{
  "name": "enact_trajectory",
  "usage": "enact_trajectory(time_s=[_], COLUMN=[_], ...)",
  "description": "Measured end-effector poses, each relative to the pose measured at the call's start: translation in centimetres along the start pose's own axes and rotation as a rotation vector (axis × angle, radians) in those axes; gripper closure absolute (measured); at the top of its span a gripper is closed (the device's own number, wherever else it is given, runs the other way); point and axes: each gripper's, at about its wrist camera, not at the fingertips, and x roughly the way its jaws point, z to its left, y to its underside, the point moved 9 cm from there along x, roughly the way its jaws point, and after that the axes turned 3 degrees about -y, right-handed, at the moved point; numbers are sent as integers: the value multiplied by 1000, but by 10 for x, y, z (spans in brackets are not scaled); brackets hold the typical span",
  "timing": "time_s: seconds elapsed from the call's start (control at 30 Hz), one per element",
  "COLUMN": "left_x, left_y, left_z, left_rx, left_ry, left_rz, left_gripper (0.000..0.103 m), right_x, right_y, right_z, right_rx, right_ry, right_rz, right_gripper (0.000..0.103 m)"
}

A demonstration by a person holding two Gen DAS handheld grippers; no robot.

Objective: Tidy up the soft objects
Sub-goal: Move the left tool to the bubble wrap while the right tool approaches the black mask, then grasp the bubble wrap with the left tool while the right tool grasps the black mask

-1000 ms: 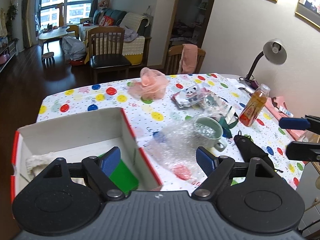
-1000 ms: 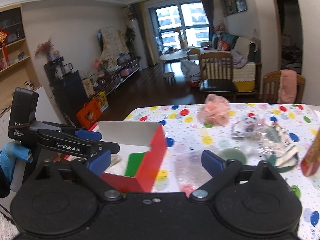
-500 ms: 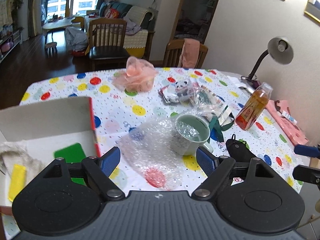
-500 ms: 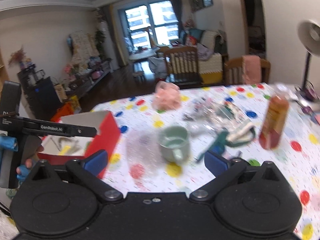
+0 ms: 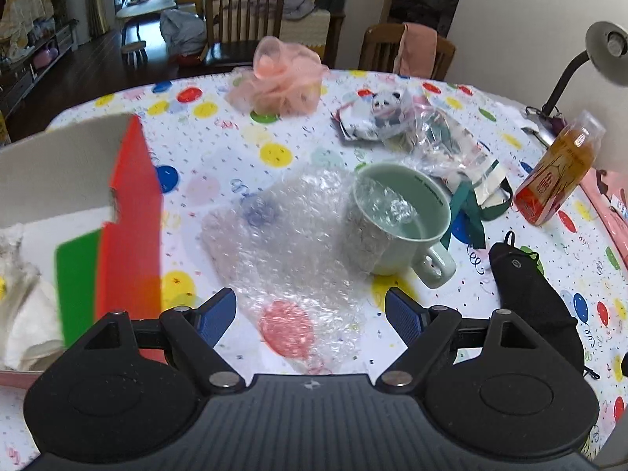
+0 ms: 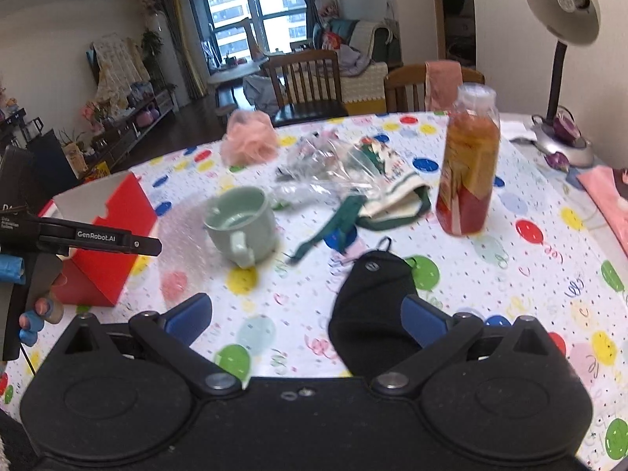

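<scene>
Left wrist view sits low at the table's near edge, facing across it over the bubble wrap [image 5: 286, 243]. Right wrist view looks from further right, above the black pouch [image 6: 373, 302]. Both share the mug [image 5: 396, 219] [image 6: 239, 223], red box [image 5: 133, 212] [image 6: 114, 227] and bottle [image 5: 557, 168] [image 6: 469, 165].

Living room behind the desk
Dark wood floor [image 6: 176, 133], tall window [image 6: 255, 11], wooden chairs [image 6: 302, 78], pale walls [image 6: 47, 39], grey desk lamp [image 6: 561, 4].
</scene>
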Motion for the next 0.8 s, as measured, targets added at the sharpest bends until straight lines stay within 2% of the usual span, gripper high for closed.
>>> enact_trajectory(time_s=[0.1,0.47,0.63,0.8], left_x=[15,62,73,79], left_y=[2,13,13,11], left_z=[-3,-4,3,7], left_rx=[6,-39,-57,-76], left_ry=[-37,-89,-103,-111], left_rz=[8,90,89,83], left_gripper=[20,20,20,20], right_x=[6,55,73,91], right_y=[7,28,30,31], right_z=[-9,-28,-26,-33], right_rx=[-6,-51,-128,-146], right_ry=[0,9,15,25], right_rz=[28,139,165,193], right_gripper=[0,1,2,6])
